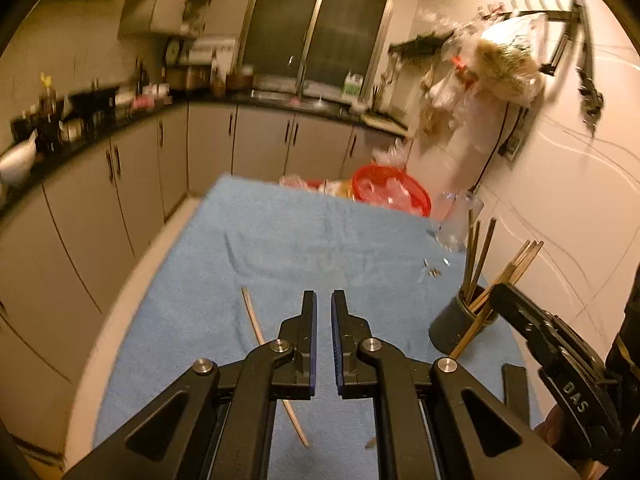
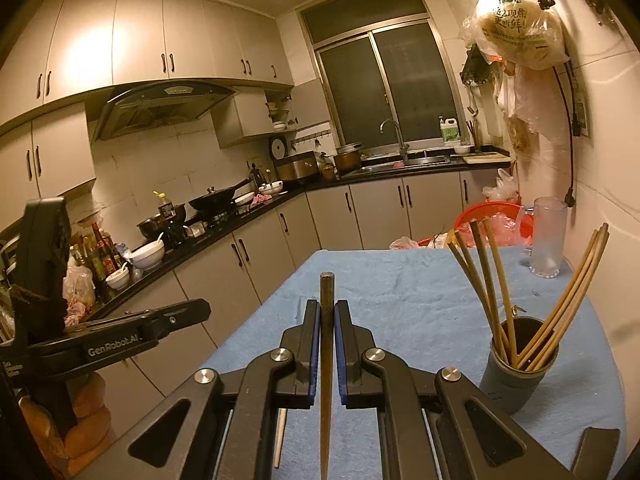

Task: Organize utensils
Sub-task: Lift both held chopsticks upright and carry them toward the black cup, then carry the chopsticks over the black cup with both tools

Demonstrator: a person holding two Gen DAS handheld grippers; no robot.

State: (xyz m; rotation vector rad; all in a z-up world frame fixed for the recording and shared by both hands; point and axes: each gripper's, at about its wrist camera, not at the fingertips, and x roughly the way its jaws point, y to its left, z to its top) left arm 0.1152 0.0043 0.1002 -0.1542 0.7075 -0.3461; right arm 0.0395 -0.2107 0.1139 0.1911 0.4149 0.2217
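Right gripper [image 2: 327, 312] clamped on one dark chopstick [image 2: 325, 380], above blue towel [image 2: 400, 292]. Left gripper [image 1: 324, 304] closed, empty; pale chopstick [image 1: 256, 324] lies on towel beneath. Grey holder [image 2: 516, 368] near, right.

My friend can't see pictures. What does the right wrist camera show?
The right gripper pinches one dark chopstick above a blue towel. To its right, a dark cup holds more chopsticks; behind is a kitchen counter.
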